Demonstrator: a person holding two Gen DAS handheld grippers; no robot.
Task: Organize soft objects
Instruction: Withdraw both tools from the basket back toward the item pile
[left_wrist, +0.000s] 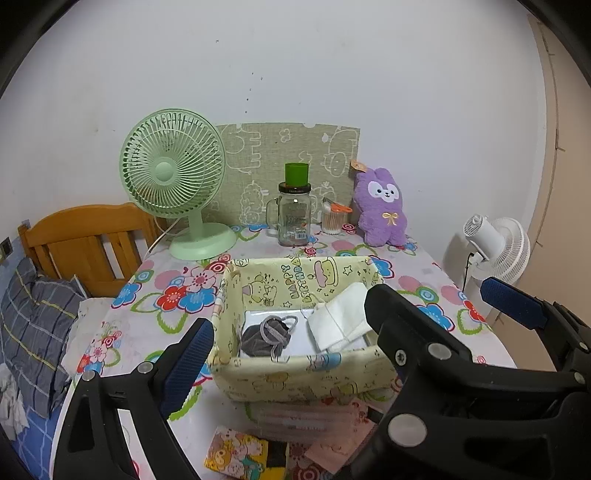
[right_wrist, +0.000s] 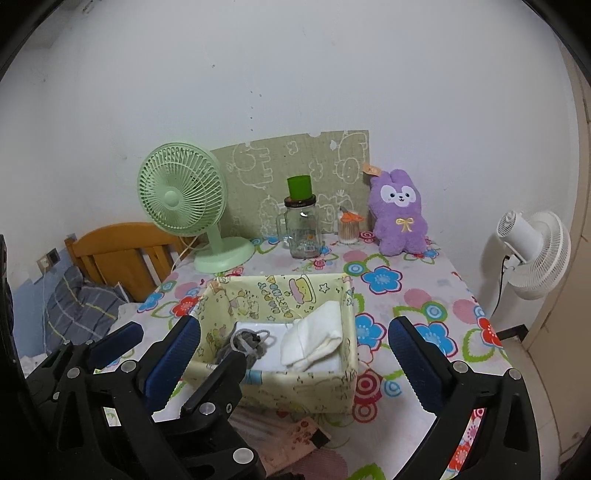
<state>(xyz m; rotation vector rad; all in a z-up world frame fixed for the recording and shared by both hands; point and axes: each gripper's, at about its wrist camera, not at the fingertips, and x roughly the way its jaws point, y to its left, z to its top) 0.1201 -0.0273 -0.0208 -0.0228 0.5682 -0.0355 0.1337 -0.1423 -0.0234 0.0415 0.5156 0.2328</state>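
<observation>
A yellow fabric basket (left_wrist: 295, 376) (right_wrist: 332, 391) stands on the flowered table. Inside lie a grey drawstring pouch (left_wrist: 266, 336) (right_wrist: 247, 341) and a folded white cloth (left_wrist: 341, 319) (right_wrist: 314, 338). A purple plush bunny (left_wrist: 380, 206) (right_wrist: 400, 212) sits upright at the back right against the wall. My left gripper (left_wrist: 280, 354) is open and empty, held near the basket's front. My right gripper (right_wrist: 295, 363) is open and empty, astride the basket's front. Each gripper shows in the other's view: the right one (left_wrist: 439, 299), the left one (right_wrist: 173, 354).
A green desk fan (left_wrist: 173, 177) (right_wrist: 188, 203), a glass jar with a green cup on it (left_wrist: 293, 206) (right_wrist: 303, 221) and a cotton-swab box (left_wrist: 332, 218) stand at the back. Small packets (left_wrist: 240, 454) lie before the basket. A white fan (right_wrist: 532, 254) stands right, a bed (left_wrist: 44, 314) left.
</observation>
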